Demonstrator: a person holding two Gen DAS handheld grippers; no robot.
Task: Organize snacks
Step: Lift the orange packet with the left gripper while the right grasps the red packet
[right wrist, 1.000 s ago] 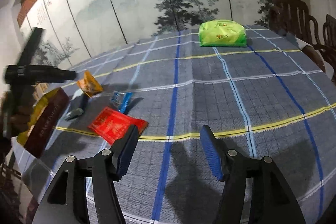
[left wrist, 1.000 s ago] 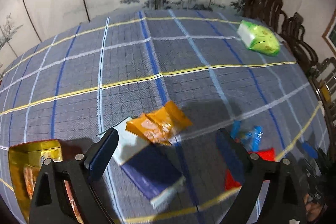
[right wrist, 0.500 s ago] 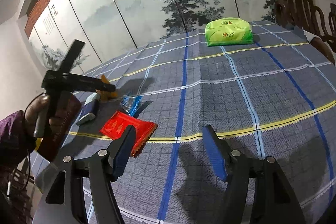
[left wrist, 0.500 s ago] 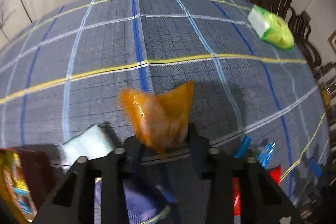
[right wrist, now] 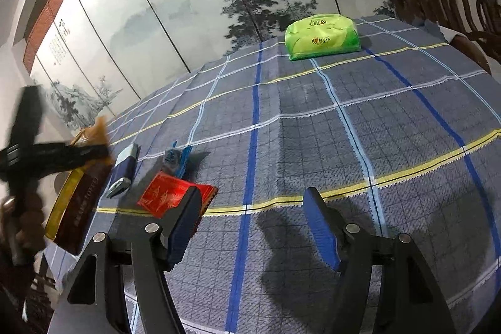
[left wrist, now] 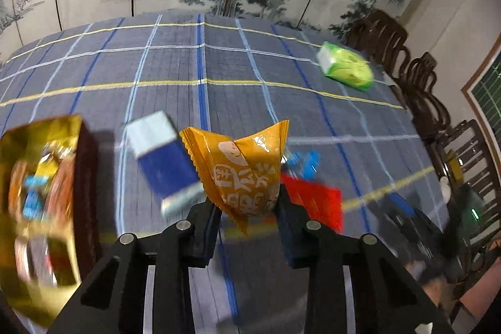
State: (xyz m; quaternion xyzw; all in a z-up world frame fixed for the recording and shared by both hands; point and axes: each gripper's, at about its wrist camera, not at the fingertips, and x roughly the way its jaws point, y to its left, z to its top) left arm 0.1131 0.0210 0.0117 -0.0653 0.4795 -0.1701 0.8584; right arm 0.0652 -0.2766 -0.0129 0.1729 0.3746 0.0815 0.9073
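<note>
My left gripper (left wrist: 247, 205) is shut on an orange snack packet (left wrist: 244, 168) and holds it up above the table. Below it lie a blue and white packet (left wrist: 166, 155), a red packet (left wrist: 313, 199) and small blue candies (left wrist: 303, 161). A gold box (left wrist: 40, 196) with snacks inside sits at the left. My right gripper (right wrist: 253, 224) is open and empty above the checked tablecloth (right wrist: 313, 130). In the right wrist view the left gripper (right wrist: 56, 155) holds the orange packet (right wrist: 100, 133) over the gold box (right wrist: 75, 196), beside the red packet (right wrist: 175, 196).
A green tissue pack (right wrist: 322, 36) lies at the far side of the table; it also shows in the left wrist view (left wrist: 344, 71). Dark wooden chairs (left wrist: 416, 83) stand along the right edge. A painted screen stands behind the table.
My left gripper closed on the orange packet, lifted it off the table and swung toward the gold box. My right gripper stayed open and almost still.
</note>
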